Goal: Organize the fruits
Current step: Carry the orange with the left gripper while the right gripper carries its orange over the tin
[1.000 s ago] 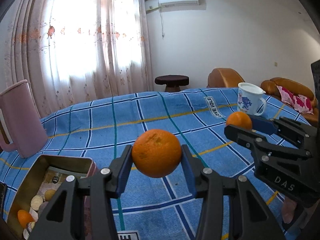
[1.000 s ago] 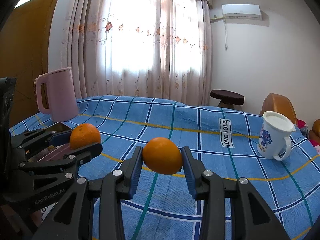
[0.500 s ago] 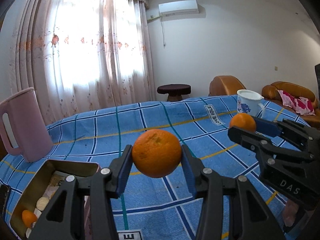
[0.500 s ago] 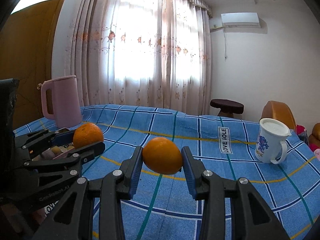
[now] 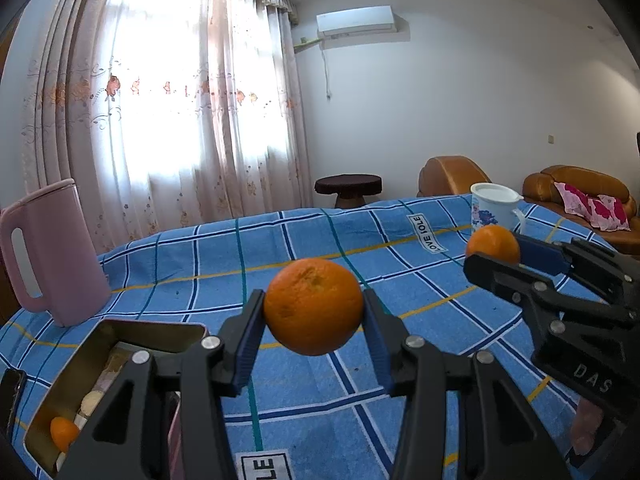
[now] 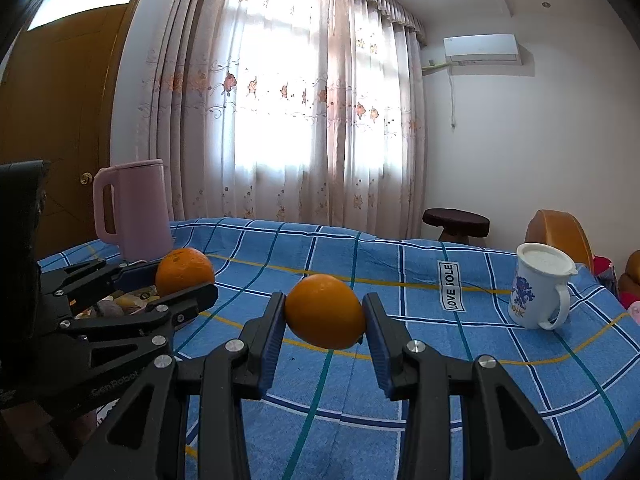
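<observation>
My left gripper (image 5: 313,312) is shut on a round orange (image 5: 313,306) and holds it above the blue checked tablecloth. It also shows at the left of the right wrist view (image 6: 184,280). My right gripper (image 6: 325,316) is shut on a second orange (image 6: 325,311), also held above the cloth; it appears at the right of the left wrist view (image 5: 494,248). A gold metal tin (image 5: 154,328) sits below and left of the left gripper, with one small orange (image 5: 64,432) and other small items inside.
A pink kettle (image 5: 48,256) stands at the table's far left. A white mug with blue flowers (image 6: 540,288) stands at the far right. The blue checked cloth (image 6: 320,252) covers the table. Brown sofas and a dark stool stand behind it.
Both grippers have risen and tilted up with their oranges still held; the table and tin sit lower in both views. The grips have not changed.
</observation>
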Available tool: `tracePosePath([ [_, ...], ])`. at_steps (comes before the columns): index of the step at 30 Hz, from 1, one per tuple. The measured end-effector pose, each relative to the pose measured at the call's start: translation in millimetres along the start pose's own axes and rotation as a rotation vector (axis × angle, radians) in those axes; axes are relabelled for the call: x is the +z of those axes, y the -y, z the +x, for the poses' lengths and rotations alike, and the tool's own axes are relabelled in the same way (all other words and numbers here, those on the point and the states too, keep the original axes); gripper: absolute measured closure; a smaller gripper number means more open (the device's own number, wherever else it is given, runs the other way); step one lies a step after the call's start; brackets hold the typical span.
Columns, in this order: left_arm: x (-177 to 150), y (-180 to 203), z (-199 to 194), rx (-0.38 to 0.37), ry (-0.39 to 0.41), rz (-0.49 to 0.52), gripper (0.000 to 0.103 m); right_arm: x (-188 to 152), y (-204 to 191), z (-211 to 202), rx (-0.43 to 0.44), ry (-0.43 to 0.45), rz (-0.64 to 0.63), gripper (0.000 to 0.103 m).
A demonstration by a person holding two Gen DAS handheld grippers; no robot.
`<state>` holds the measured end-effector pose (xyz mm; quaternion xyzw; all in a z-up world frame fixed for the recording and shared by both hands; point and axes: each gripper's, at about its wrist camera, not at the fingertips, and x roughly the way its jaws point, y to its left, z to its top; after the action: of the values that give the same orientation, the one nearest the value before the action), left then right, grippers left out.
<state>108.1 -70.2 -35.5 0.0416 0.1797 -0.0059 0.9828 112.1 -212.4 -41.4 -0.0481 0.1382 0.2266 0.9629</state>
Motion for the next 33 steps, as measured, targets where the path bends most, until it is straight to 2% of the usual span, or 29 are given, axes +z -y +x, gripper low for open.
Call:
tracePosePath([
  [13,-10.8,-19.7,-20.4,-0.024,-0.028,-0.023,0.054,-2.9,-22.0,-8.6,0.061,-0.009,-0.012,0.062],
  [33,-27.1,-68.6,-45.2,0.022,-0.045,-0.076,0.054,-2.2,-76.3,-2.6,0.179,-0.028,-0.074,0.062],
])
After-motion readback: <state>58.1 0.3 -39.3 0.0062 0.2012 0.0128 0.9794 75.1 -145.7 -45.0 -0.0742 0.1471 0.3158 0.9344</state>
